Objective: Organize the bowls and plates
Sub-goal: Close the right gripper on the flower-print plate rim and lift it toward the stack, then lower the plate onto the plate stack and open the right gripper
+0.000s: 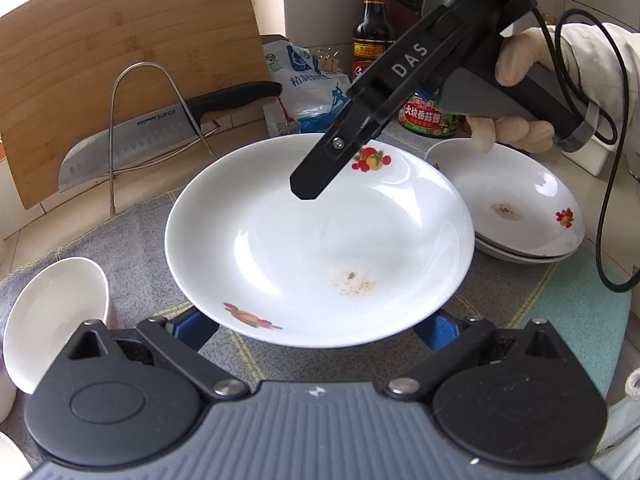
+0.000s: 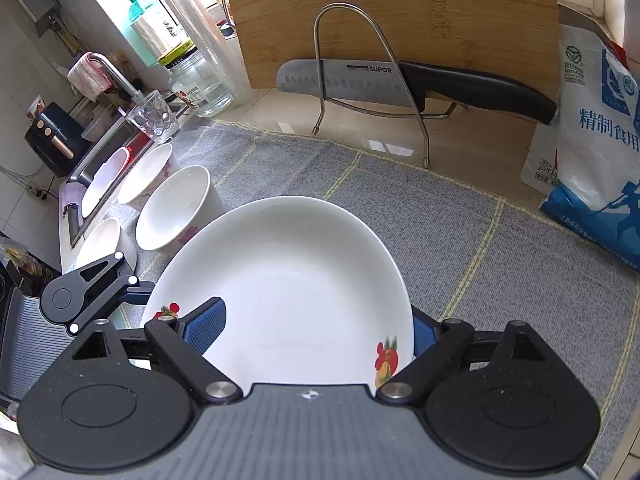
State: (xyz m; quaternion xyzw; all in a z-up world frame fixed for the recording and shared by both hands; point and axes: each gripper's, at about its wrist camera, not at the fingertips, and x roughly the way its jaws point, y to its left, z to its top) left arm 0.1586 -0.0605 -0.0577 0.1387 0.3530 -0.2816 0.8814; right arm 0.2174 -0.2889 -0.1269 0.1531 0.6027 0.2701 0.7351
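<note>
A white plate with fruit prints (image 1: 320, 240) hangs tilted above the grey mat, also in the right wrist view (image 2: 288, 288). My right gripper (image 2: 316, 332) straddles its far rim, one finger (image 1: 316, 172) over the inside and one behind; I cannot tell whether the jaws pinch it. My left gripper (image 1: 320, 328) stands wide open under the plate's near rim, blue pads (image 1: 440, 330) on either side. A stack of like plates (image 1: 516, 212) lies at the right. Several white bowls (image 2: 176, 208) stand at the left, one in the left wrist view (image 1: 52, 316).
A knife (image 2: 400, 84) rests in a wire rack (image 2: 360, 80) before a bamboo cutting board (image 2: 400, 12). A salt bag (image 2: 592, 152), a sauce bottle (image 1: 372, 28) and a jar (image 1: 428, 118) stand behind. A sink (image 2: 104, 160) lies far left.
</note>
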